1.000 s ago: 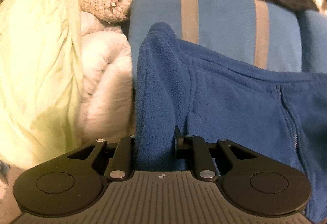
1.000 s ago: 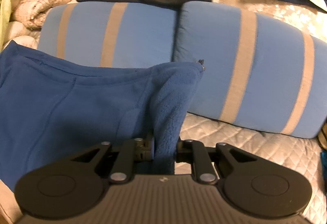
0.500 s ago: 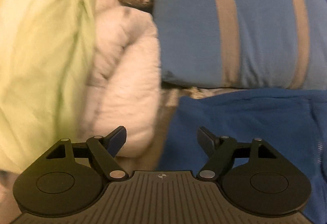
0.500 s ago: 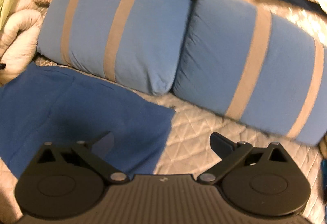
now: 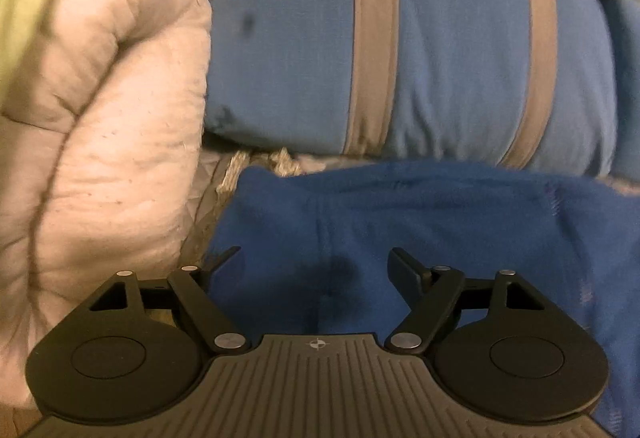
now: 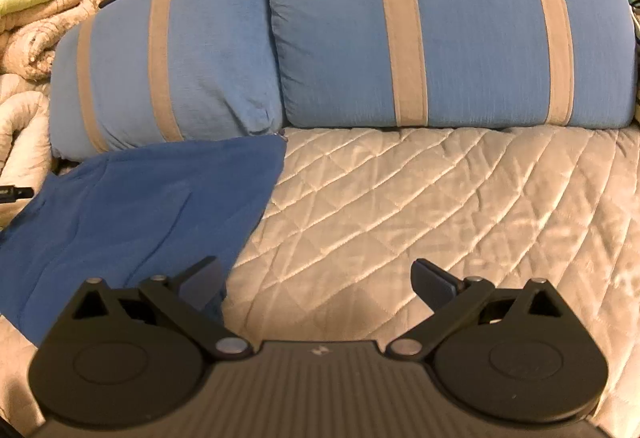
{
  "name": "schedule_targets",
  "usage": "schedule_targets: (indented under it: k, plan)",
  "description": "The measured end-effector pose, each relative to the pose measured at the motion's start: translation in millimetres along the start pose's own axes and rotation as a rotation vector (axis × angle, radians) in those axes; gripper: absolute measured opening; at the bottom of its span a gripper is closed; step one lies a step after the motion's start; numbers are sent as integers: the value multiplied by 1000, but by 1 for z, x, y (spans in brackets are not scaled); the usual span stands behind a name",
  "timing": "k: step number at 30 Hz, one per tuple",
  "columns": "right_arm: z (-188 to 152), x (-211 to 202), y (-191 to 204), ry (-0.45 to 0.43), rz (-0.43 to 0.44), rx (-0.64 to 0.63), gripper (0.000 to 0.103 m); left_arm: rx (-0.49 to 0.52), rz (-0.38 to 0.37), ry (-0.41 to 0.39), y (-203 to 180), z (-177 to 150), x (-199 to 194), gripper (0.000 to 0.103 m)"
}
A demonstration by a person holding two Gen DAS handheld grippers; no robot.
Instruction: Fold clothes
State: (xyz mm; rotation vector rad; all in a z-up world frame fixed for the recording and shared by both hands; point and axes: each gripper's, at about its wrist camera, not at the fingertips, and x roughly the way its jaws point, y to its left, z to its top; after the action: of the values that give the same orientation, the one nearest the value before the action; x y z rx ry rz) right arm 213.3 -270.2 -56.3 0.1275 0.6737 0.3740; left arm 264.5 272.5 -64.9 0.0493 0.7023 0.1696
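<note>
Blue fleece garment (image 5: 400, 238) lay spread on the quilted bedspread (image 6: 420, 198), near the striped pillows (image 6: 440, 30); you had just been opening both tongs, left gripper (image 5: 316, 262) and right gripper (image 6: 316, 278) released and empty, presumably so it could settle flat for folding.

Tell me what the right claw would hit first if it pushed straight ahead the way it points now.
Most likely the quilted bedspread: the open right claw points down over bare quilt, with the blue fleece garment just off its left finger. The striped pillows lie further back, though depth is hard to judge.
</note>
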Motion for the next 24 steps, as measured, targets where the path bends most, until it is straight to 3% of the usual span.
schedule_targets:
  k: [1,4,5,10,14,20,24]
  plan:
    - [-1,1,-1,8,9,0,103,5,4,15,1,-1,8,80]
    - [0,3,0,11,29,-5,103,-46,-46,81,9,-21,40,101]
    - [1,3,0,5,31,-6,103,-32,-46,81,7,-23,43,103]
    - [-1,11,-7,47,49,47,103,-7,-49,127,3,-19,54,103]
    - [-2,10,-8,44,50,59,103,25,-18,119,-3,-19,52,103]
    - [-2,6,-7,23,60,56,103,77,80,110,-19,-18,29,103]
    - [-1,4,-9,16,73,72,103,151,99,163,-34,-10,12,103]
